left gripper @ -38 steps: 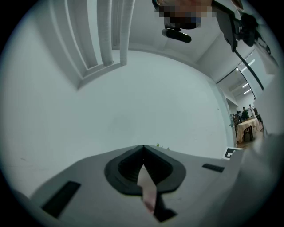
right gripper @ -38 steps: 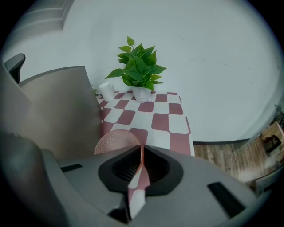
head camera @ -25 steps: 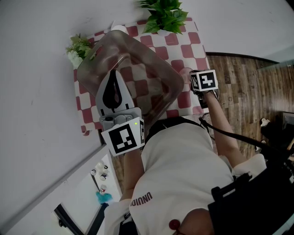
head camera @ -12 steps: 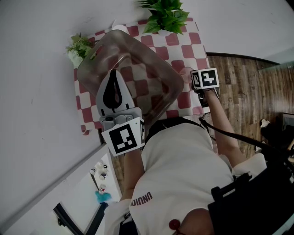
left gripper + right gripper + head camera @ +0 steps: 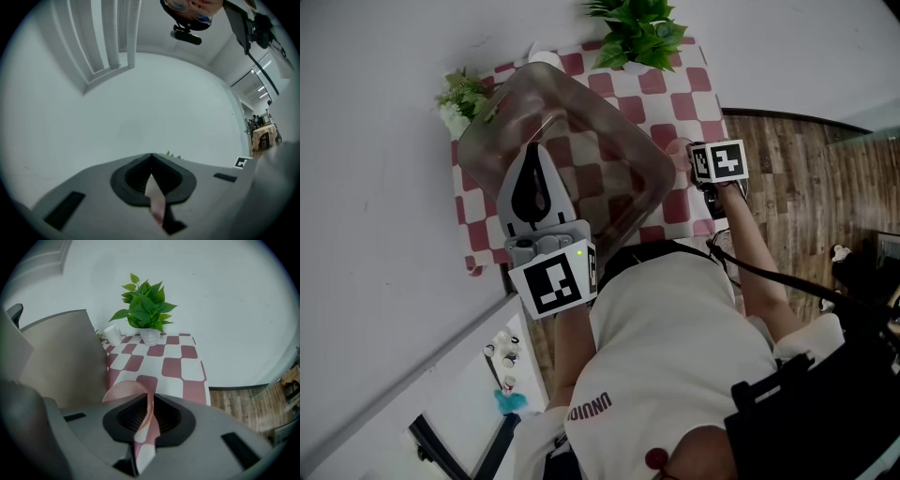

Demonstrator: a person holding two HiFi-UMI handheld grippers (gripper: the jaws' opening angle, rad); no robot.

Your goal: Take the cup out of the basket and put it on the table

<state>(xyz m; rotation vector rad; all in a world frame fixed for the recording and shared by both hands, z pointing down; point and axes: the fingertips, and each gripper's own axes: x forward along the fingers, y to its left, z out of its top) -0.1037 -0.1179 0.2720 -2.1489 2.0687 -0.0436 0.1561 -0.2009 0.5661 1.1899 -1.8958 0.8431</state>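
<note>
Cup [image 5: 123, 391] position: outside the basket [image 5: 581, 122], at the basket's 3 o'clock side, over the checked table [image 5: 670, 89]. It is pink and translucent, with a pebbled surface. Whether its base rests on the cloth cannot be determined from any view.

Right gripper [image 5: 149, 397]: jaws pinched on the cup's rim, one on each side of the thin wall, as its own view shows. From the head view only its marker cube [image 5: 717, 161] is plain, with the cup just beside it at 9 o'clock.

Left gripper [image 5: 534, 148]: jaws pressed together at the tips with nothing between them. Its own view looks at a bare white wall. A narrow slit behind the tips shows a strip of pink and white. In the head view this gripper lies across the basket's 7 o'clock portion, tips toward 12 o'clock. Contact with the basket cannot be confirmed.

Basket: translucent, brownish, with rounded corners. It covers most of the table's left and centre, and the red and white checks show through its walls. In the right gripper view its wall stands close at 9 o'clock.

Other items on the table: a leafy green plant [image 5: 637, 33] in a white pot [image 5: 150, 336] at 12 o'clock, a white cylinder [image 5: 112, 333] just left of that pot, and a smaller plant [image 5: 464, 94] at 10 o'clock.

Wood flooring [image 5: 806, 187] lies at the table's 3 o'clock side.
</note>
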